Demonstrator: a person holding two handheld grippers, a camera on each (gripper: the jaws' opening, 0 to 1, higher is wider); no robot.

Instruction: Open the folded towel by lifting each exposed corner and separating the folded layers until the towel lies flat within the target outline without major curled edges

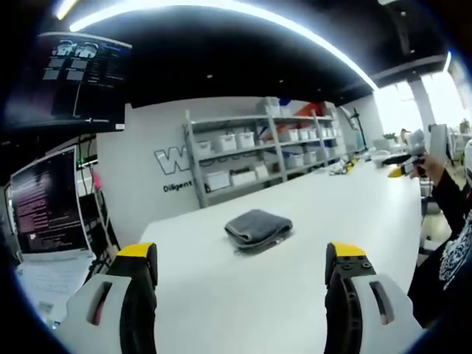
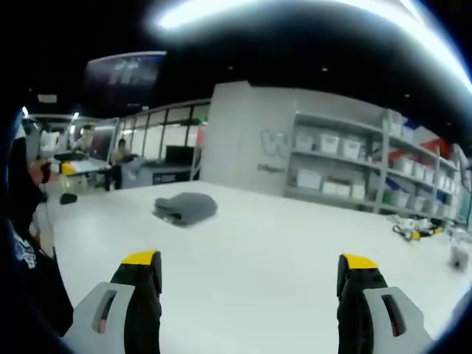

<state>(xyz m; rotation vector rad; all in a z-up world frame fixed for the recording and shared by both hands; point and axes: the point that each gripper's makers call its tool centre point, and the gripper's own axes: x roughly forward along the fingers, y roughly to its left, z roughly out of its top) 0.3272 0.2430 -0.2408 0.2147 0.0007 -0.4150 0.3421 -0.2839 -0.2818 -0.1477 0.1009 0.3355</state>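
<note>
A grey towel (image 1: 257,226), folded into a thick pad, lies on the white table (image 1: 295,295) well ahead of my left gripper (image 1: 247,262). That gripper stands open, its yellow-tipped jaws wide apart with nothing between them. In the right gripper view the same folded towel (image 2: 185,207) lies ahead and to the left of my right gripper (image 2: 249,271), which is also open and holds nothing. Both grippers are well short of the towel. No outline shows on the table (image 2: 265,243) around it.
Shelving with white bins (image 1: 251,151) lines the wall behind the table. Monitors (image 1: 44,203) stand at the left of the left gripper view. A person's sleeve (image 1: 450,199) is at the right edge, holding another gripper (image 1: 402,166). Small items (image 2: 413,230) lie far right on the table.
</note>
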